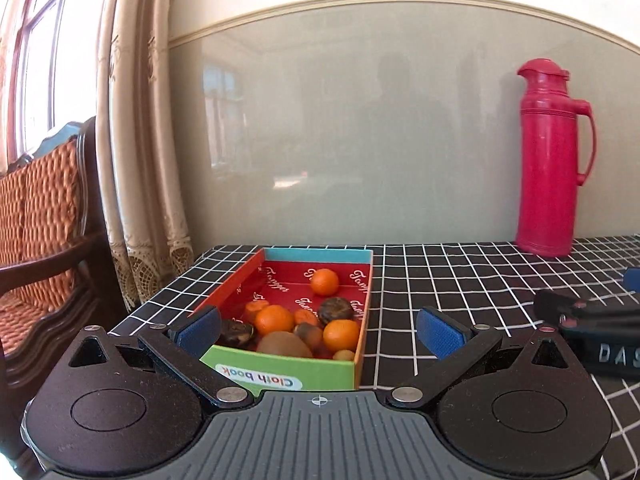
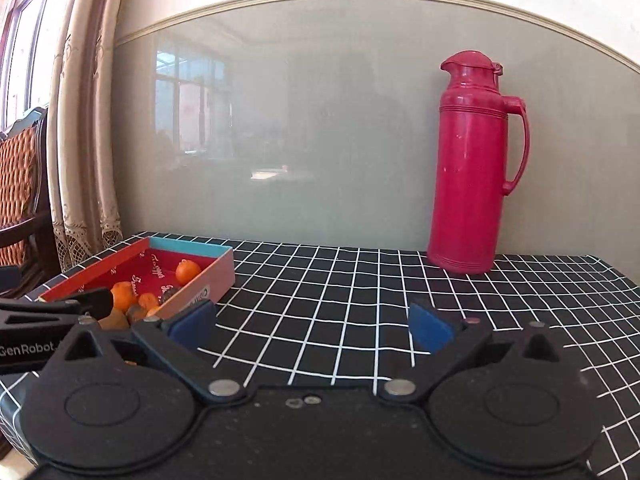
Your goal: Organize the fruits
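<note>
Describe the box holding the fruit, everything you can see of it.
The box is a shallow, open-topped cardboard tray, long and rectangular, lying flat on the checked tablecloth near its left edge. Its near wall is green with a "Cloth book" label printed upside down; the far wall is blue, the left wall red, the floor red with white script. Fruit sits inside, mostly at the near end. The open left gripper straddles its near end.
</note>
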A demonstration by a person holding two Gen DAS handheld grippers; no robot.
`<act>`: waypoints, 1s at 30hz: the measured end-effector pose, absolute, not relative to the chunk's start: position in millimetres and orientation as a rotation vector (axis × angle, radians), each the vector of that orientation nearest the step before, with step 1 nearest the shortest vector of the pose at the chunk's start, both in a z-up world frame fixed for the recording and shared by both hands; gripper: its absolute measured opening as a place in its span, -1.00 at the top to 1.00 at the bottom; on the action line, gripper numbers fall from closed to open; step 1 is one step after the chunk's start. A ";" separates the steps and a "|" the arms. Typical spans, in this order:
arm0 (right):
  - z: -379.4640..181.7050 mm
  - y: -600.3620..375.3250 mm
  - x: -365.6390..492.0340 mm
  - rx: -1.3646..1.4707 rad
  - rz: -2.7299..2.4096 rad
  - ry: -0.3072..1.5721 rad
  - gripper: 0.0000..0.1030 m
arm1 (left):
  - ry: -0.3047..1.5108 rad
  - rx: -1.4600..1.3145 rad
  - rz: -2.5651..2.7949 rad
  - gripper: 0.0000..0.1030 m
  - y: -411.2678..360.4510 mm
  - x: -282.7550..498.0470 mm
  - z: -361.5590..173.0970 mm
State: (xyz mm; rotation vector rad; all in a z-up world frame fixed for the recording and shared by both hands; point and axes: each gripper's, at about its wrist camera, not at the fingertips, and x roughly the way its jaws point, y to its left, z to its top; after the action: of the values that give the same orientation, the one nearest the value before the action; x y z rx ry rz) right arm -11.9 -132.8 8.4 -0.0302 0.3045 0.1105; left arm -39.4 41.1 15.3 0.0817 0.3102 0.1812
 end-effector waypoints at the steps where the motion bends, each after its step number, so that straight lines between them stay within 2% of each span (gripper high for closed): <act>1: 8.1 -134.2 -10.9 -0.017 0.107 0.311 -0.99 | 0.313 0.086 0.186 -1.00 40.5 -42.1 12.1; 8: -4.6 -131.4 -1.6 -0.123 0.061 0.333 -0.99 | 0.347 0.084 0.202 -1.00 49.9 -31.7 8.8; 16: -1.3 -153.6 -3.4 -0.017 0.070 0.338 -0.99 | 0.380 0.024 0.211 -1.00 75.2 -25.9 4.3; 30: -4.6 -141.1 -2.5 -0.064 0.091 0.331 -0.99 | 0.374 0.048 0.202 -1.00 68.5 -26.5 2.4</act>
State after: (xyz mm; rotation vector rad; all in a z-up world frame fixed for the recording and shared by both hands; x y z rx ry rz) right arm -2.5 -141.1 -4.6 -0.0641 0.3314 0.0906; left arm -26.5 68.5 2.4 0.0477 0.3741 0.2017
